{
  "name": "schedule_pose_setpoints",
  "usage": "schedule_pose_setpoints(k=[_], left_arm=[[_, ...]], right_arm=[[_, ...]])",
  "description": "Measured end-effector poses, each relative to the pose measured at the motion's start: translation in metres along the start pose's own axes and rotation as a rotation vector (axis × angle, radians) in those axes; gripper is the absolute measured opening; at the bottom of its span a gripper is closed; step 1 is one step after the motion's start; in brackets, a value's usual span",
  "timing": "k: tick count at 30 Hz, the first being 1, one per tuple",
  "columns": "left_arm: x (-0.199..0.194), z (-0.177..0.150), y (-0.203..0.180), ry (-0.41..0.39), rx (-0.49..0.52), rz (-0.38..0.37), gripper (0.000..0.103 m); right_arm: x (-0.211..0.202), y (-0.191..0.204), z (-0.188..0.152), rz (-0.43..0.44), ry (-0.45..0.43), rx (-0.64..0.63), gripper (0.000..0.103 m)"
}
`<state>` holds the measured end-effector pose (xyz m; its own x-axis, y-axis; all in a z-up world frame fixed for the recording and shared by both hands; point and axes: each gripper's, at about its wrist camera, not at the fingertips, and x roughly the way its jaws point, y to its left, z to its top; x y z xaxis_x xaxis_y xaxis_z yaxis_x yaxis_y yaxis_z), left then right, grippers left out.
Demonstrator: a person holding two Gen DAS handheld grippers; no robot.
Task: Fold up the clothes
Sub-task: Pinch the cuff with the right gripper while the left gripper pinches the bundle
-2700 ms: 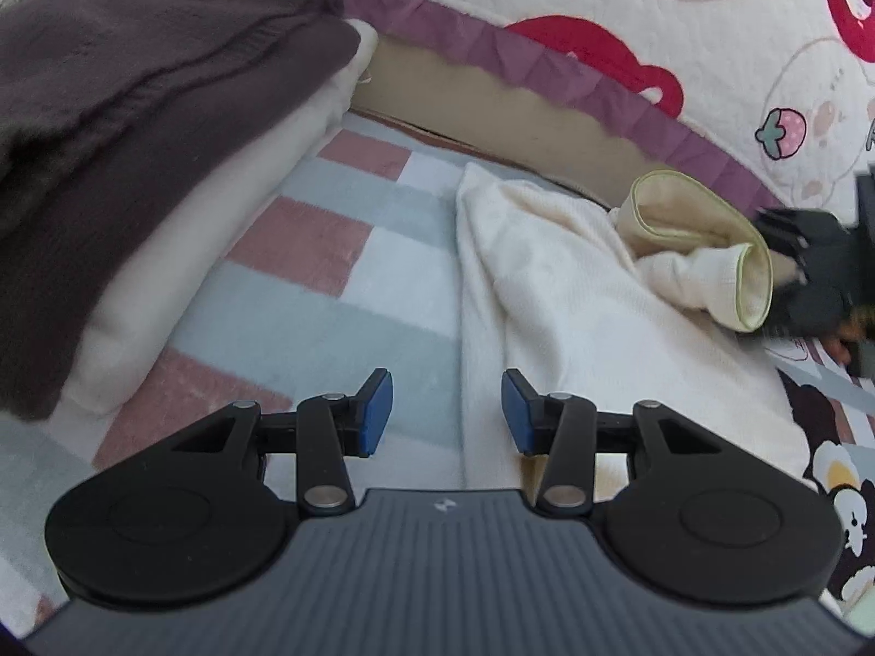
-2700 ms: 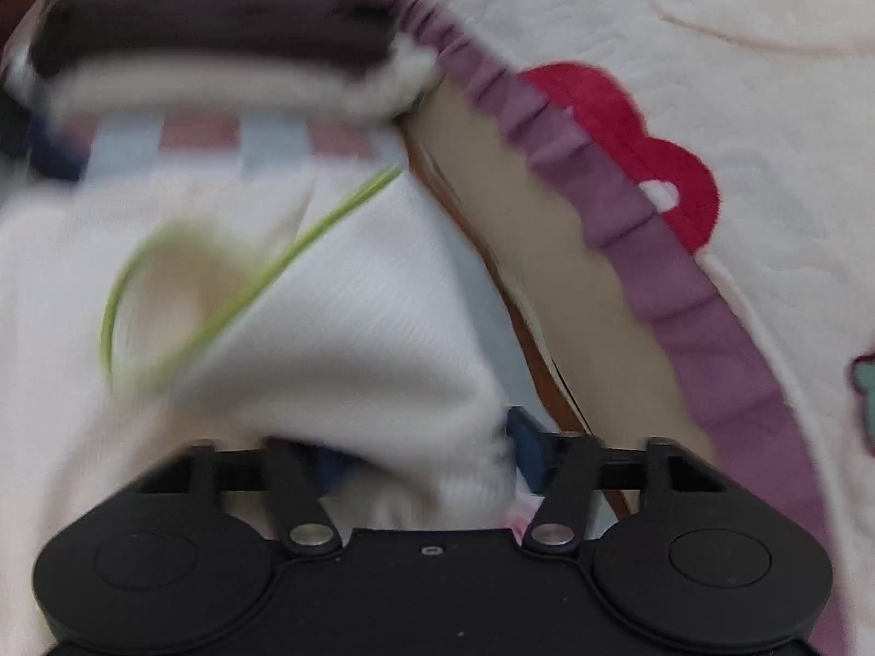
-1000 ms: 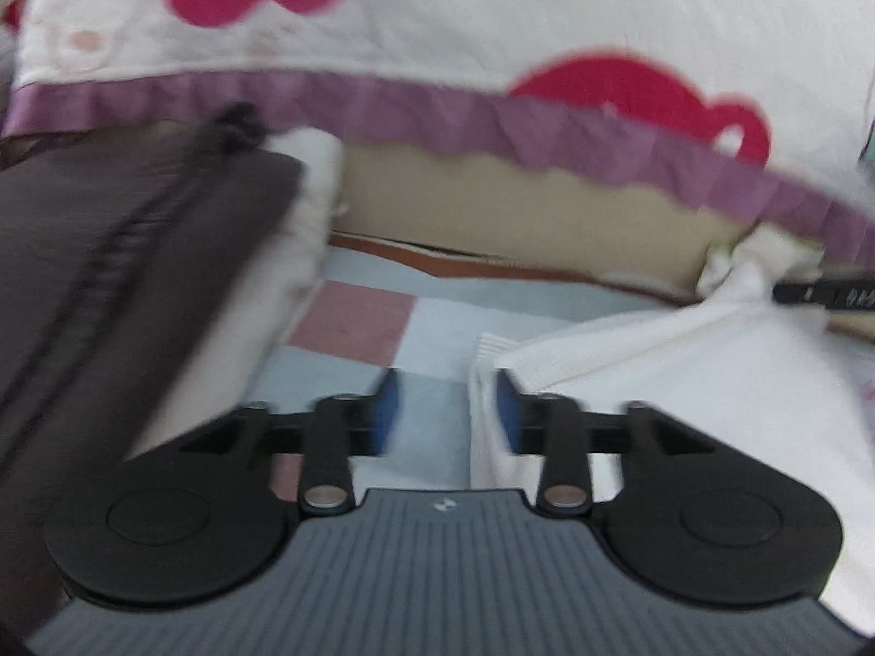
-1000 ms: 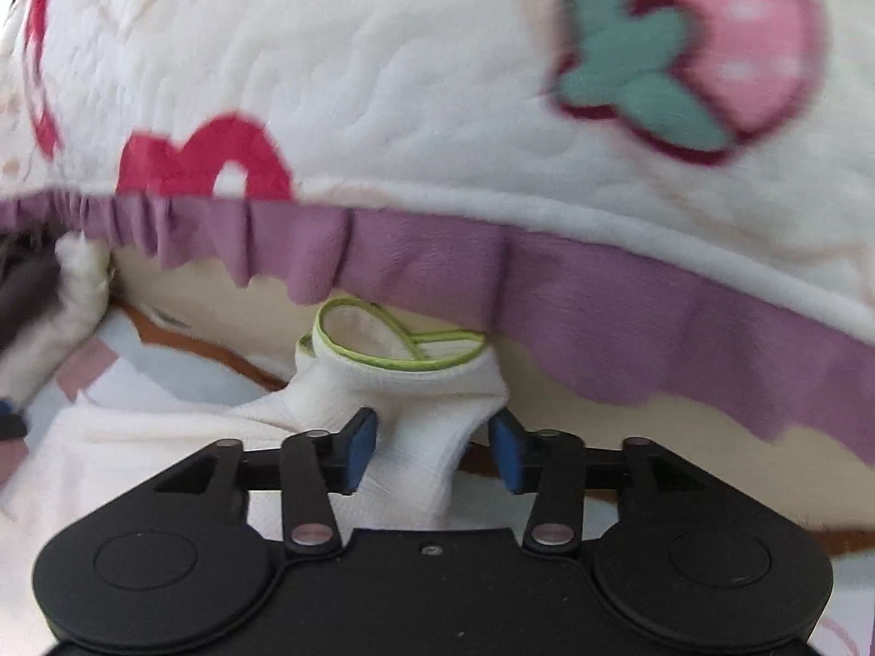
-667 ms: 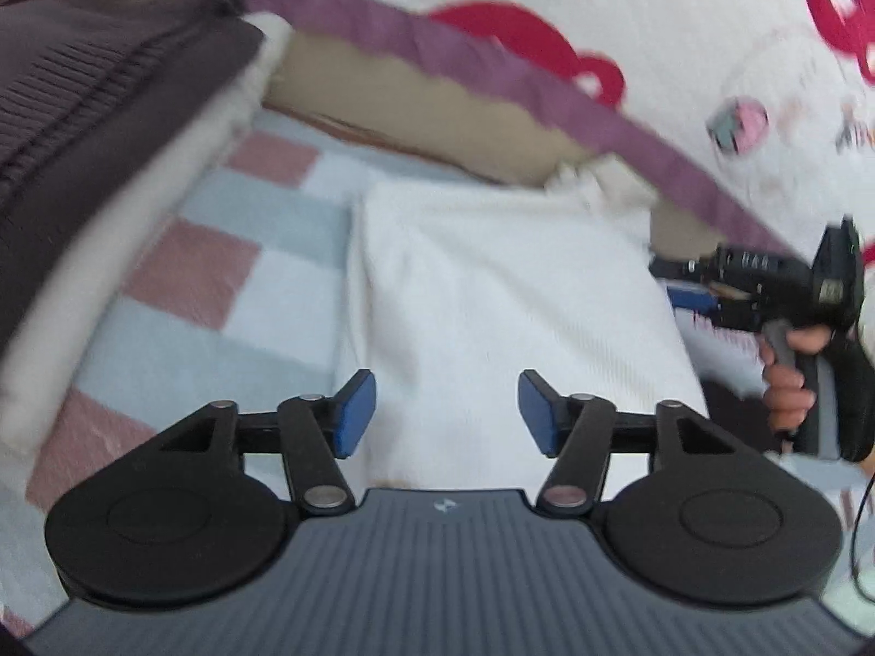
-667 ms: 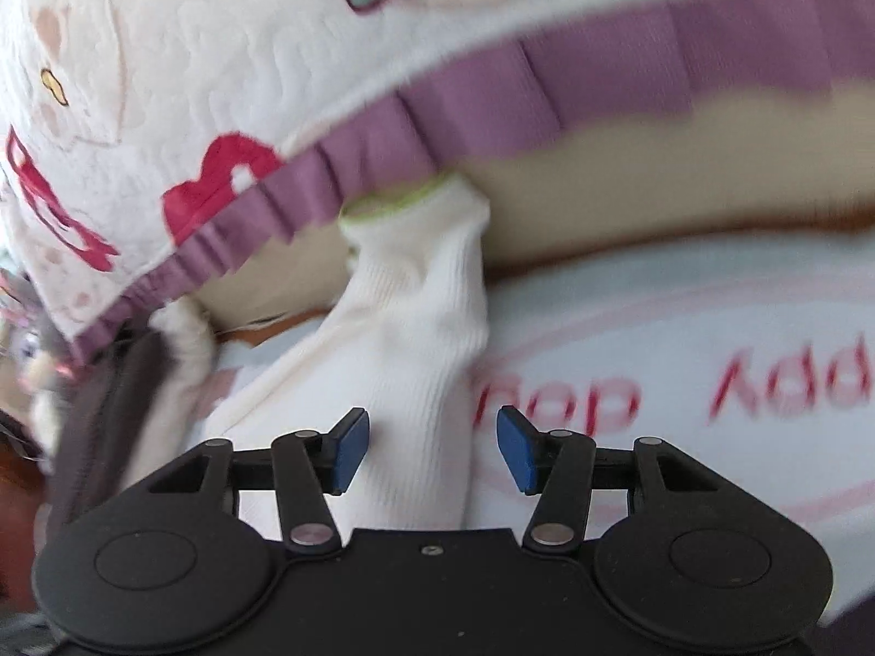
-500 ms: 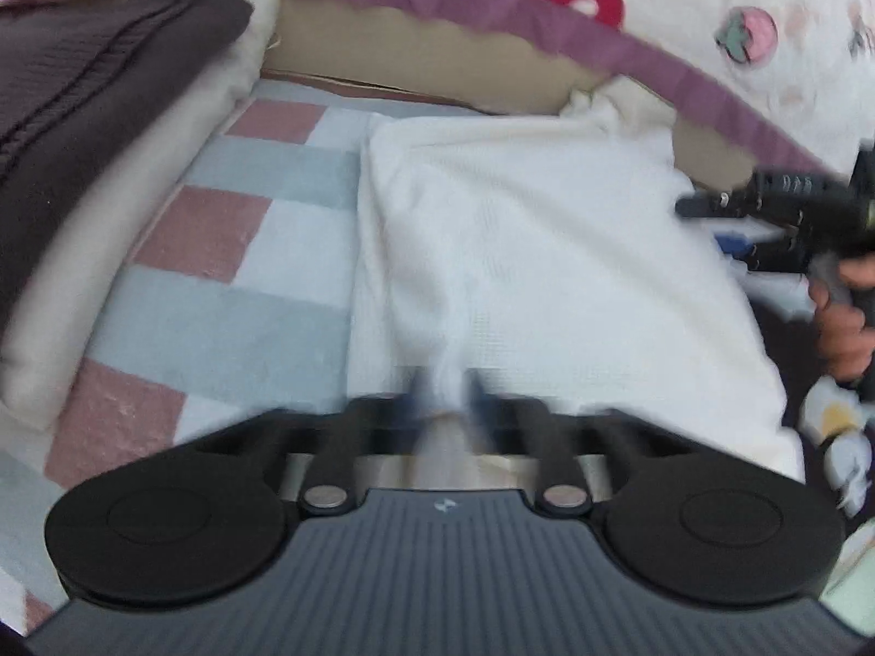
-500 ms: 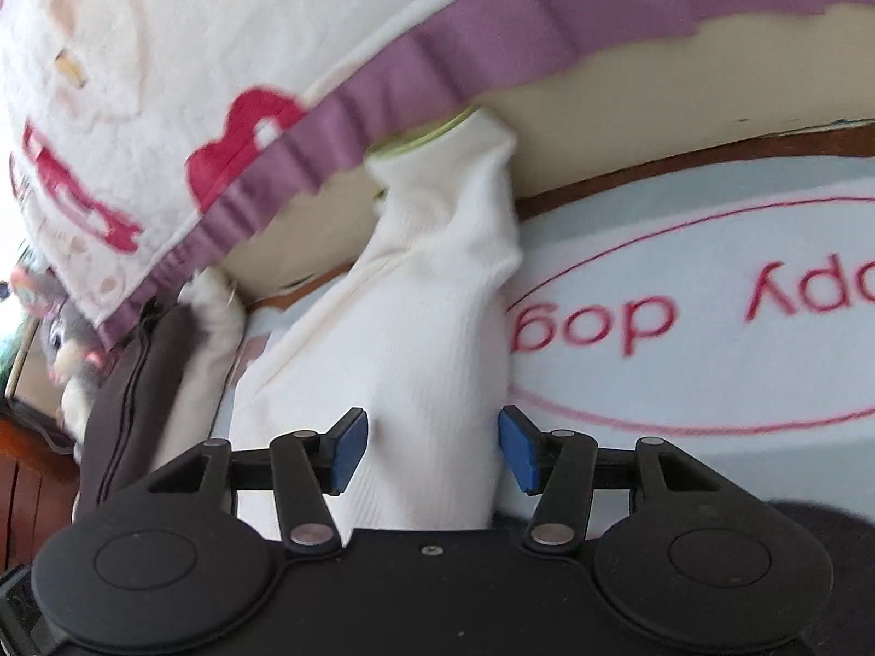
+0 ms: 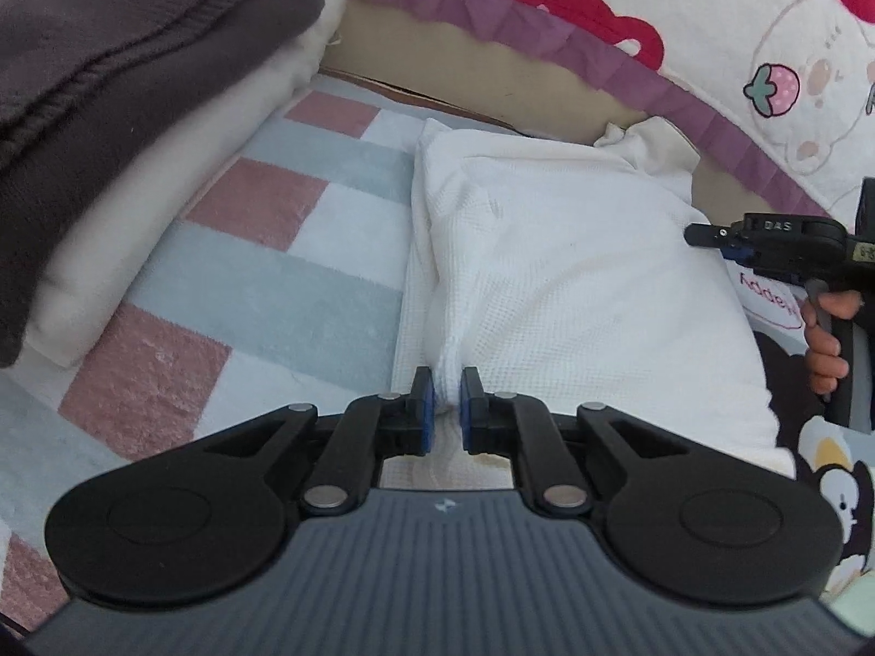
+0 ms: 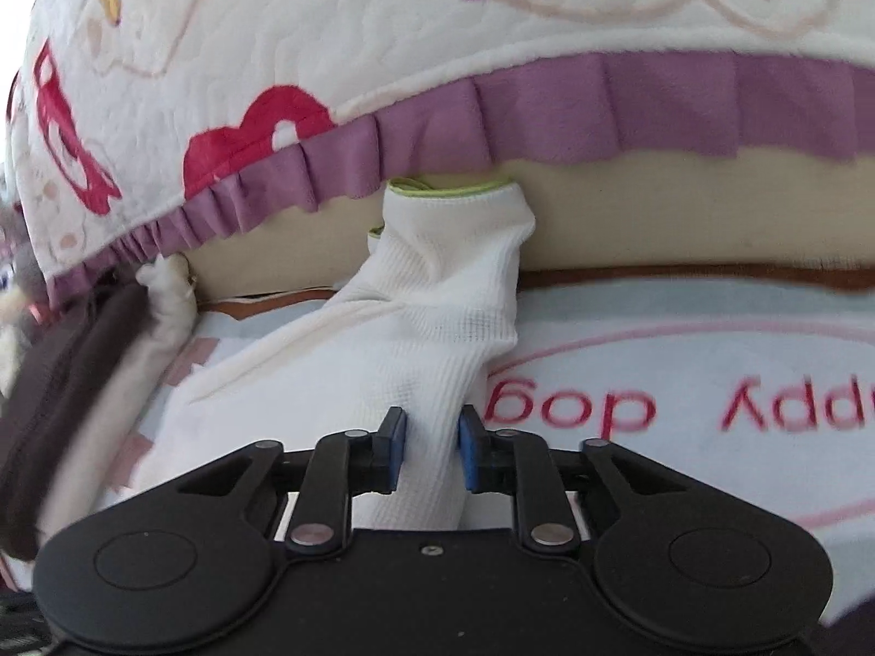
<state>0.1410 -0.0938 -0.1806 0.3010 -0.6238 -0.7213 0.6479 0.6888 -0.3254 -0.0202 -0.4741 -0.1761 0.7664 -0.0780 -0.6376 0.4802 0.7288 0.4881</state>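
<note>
Left gripper [image 9: 443, 402] was open over the white waffle-knit garment [image 9: 574, 284] a moment ago; now its fingers are pinched shut on a ridge of cloth at the garment's near-left edge. Right gripper [image 10: 428, 451] has moved from the green-trimmed cuff [image 10: 448, 188] down the sleeve, and its jaws are closing with the sleeve between them; blue pads look just touching, squeeze not finished.

Reads as both ends nearly secured, so a lift-and-fold looks like the next move once the right grip seats.

Garment lies on the checked blanket [image 9: 262, 284], partly folded, far edge bunched against the beige bed side under the purple-frilled quilt [image 9: 547, 38].

Room around the garment:
- left: open checked blanket, then the stack of folded dark and cream knits [image 9: 136, 82], apart from it
- far: no room, cuff touches the bed side
- right: printed mat [image 10: 683, 382], clear
- the person's hand [image 9: 826, 344] is just beside its right edge
</note>
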Motion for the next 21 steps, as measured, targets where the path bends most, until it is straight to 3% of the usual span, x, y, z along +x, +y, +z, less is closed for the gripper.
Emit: schedule_pose_setpoints(k=[2,10,12,16,18,21], left_arm=[[0.001,0.002,0.006,0.009,-0.043,-0.025,0.01],[0.007,0.003,0.017,0.016,-0.127,-0.064,0.01],[0.007,0.003,0.017,0.017,-0.128,-0.065,0.01],[0.007,0.004,0.011,0.025,-0.062,-0.037,0.012],[0.007,0.005,0.01,0.029,-0.06,-0.031,0.012],[0.008,0.006,0.012,0.031,-0.064,-0.03,0.012]], right_arm=[[-0.008,-0.006,-0.008,0.046,0.048,0.088,0.056],[-0.041,-0.001,-0.075,0.185,0.242,0.154,0.056],[-0.052,0.003,-0.092,0.194,0.274,0.142,0.045],[-0.076,0.006,-0.125,0.21,0.286,0.163,0.04],[-0.082,0.007,-0.138,0.226,0.324,0.163,0.024],[-0.091,0.008,-0.151,0.246,0.356,0.154,0.021]])
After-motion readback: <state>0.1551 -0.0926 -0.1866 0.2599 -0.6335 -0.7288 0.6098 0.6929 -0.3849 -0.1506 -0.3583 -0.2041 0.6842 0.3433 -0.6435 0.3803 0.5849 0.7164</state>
